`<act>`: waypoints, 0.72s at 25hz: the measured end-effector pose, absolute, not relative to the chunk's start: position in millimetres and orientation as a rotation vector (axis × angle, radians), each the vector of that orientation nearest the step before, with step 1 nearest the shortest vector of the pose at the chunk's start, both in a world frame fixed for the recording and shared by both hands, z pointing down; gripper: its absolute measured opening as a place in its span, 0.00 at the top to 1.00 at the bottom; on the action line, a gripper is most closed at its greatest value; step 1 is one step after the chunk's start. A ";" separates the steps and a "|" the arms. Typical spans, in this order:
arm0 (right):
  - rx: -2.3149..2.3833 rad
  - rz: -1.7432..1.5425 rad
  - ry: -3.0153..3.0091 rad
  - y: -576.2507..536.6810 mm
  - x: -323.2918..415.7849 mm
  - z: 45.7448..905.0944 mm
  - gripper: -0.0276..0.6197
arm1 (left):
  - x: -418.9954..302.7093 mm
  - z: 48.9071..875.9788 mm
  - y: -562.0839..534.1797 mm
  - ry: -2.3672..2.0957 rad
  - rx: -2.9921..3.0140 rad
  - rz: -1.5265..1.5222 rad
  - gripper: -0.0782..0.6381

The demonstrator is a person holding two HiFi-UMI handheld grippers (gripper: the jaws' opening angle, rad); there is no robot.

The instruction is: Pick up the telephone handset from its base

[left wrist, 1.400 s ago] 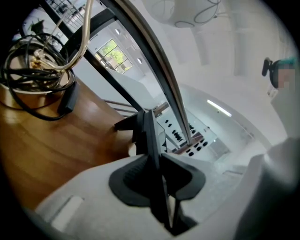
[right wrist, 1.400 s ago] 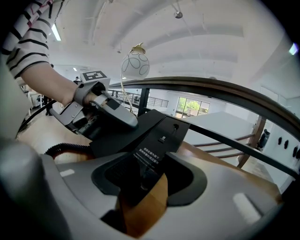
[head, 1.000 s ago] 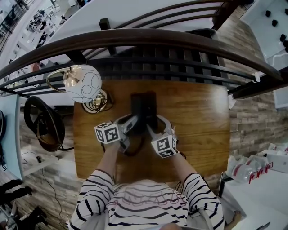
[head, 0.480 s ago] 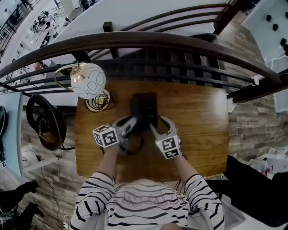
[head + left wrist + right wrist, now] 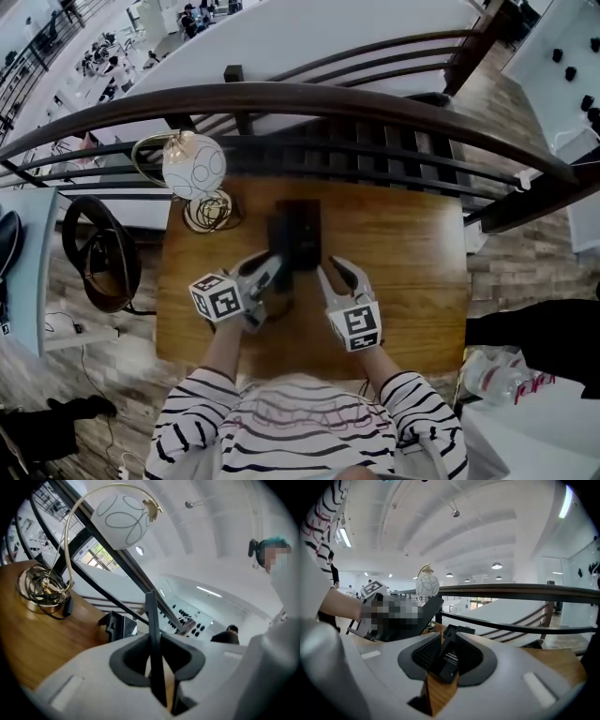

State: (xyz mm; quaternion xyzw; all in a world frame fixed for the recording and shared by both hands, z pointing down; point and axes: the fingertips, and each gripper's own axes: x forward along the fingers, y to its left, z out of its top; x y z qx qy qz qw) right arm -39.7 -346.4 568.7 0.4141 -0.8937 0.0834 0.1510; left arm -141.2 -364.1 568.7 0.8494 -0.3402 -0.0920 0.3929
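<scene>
The black telephone base (image 5: 300,232) stands on the wooden table (image 5: 403,253). My left gripper (image 5: 272,270) is shut on the black handset (image 5: 153,634), which shows edge-on between its pads. The handset (image 5: 427,609) is held up in the air, clear of the base (image 5: 117,625). My right gripper (image 5: 337,274) hovers just right of the base, above the table. Its jaws are closing with nothing pressed between them. The base (image 5: 450,658) shows through the narrow gap between them.
A lamp with a white globe (image 5: 194,164) and a coiled brass foot (image 5: 208,212) stands at the table's far left corner. A dark curved railing (image 5: 309,94) runs behind the table. A black ring-shaped object (image 5: 94,253) lies left of the table. A person's striped sleeves are at the near edge.
Both grippers have risen and drawn back toward the person. The left one has carried the handset off the base. The right gripper's jaws have narrowed.
</scene>
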 end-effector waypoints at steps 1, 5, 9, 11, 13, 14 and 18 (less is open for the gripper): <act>1.193 0.239 -2.581 -341.5 -37.0 561.1 0.82 | -139.2 563.2 -358.6 -0.873 2.160 -0.239 0.79; 1.204 0.214 -2.622 -314.6 -28.5 541.4 0.88 | -136.4 551.7 -328.4 -0.906 2.169 -0.256 0.79; 1.208 0.204 -2.651 -286.1 -19.1 534.6 0.93 | -135.6 549.5 -295.1 -0.946 2.174 -0.278 0.79; 1.209 0.206 -2.665 -274.2 -14.8 528.7 0.95 | -135.0 545.4 -280.7 -0.964 2.176 -0.285 0.79; 1.210 0.203 -2.678 -262.7 -10.6 521.0 0.95 | -133.7 539.6 -267.1 -0.979 2.181 -0.287 0.79; 1.209 0.199 -2.684 -257.4 -8.7 517.2 0.95 | -133.0 536.6 -260.7 -0.987 2.185 -0.288 0.79; 1.198 0.195 -2.713 -238.3 -1.9 503.3 0.95 | -129.0 524.6 -237.0 -1.011 2.197 -0.296 0.79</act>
